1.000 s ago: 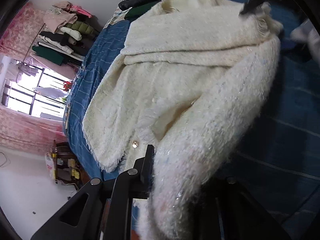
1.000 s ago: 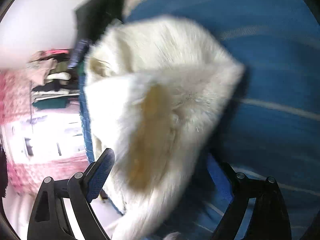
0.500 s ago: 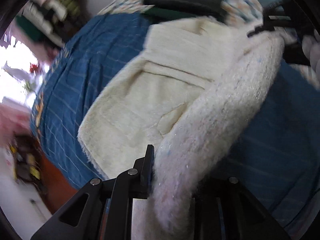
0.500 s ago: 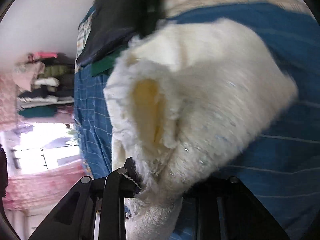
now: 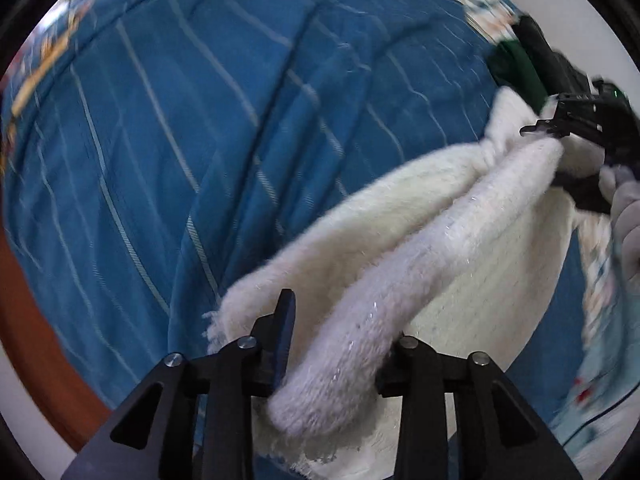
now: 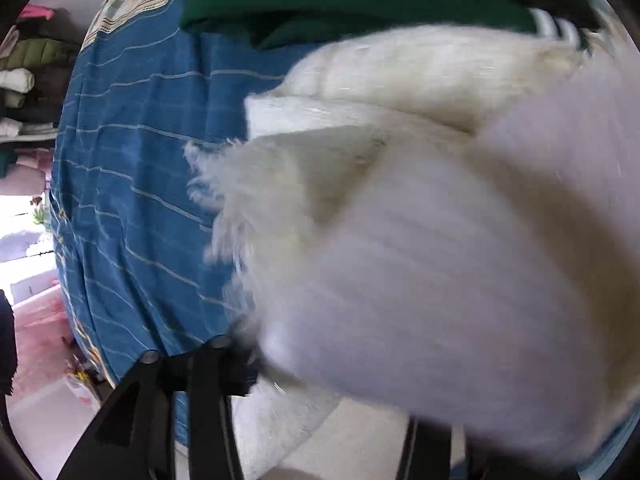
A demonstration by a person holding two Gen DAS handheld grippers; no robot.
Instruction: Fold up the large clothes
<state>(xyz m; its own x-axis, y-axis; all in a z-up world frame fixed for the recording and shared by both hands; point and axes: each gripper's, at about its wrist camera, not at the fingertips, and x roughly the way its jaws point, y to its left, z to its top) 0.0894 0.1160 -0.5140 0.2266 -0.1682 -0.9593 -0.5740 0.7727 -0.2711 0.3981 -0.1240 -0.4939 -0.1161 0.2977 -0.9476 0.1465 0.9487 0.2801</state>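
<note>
A white fluffy knit garment [image 5: 460,248] is stretched in a thick roll between my two grippers, above the blue striped bed cover [image 5: 200,140]. My left gripper [image 5: 344,320] has the near end of the roll between its fingers; its jaws are opening but still touch the cloth. At the right edge of the left wrist view, my right gripper [image 5: 560,128] holds the bunched far end. In the right wrist view the garment [image 6: 420,260] bulges, blurred, over my right gripper [image 6: 328,380] and hides its right finger. Those jaws are opening too, with cloth between them.
A green garment [image 6: 320,4] and a black one [image 5: 552,60] lie at the head of the bed. A gloved hand [image 5: 628,216] is at the right. Stacked clothes [image 6: 24,72] fill a shelf beyond the bed. The bed's wooden edge [image 5: 40,340] shows at lower left.
The right gripper went from open to closed on the garment's edge. Both grippers swung across the bed, lifting the spread garment into a roll stretched between them. The left view rolled away from the window.
</note>
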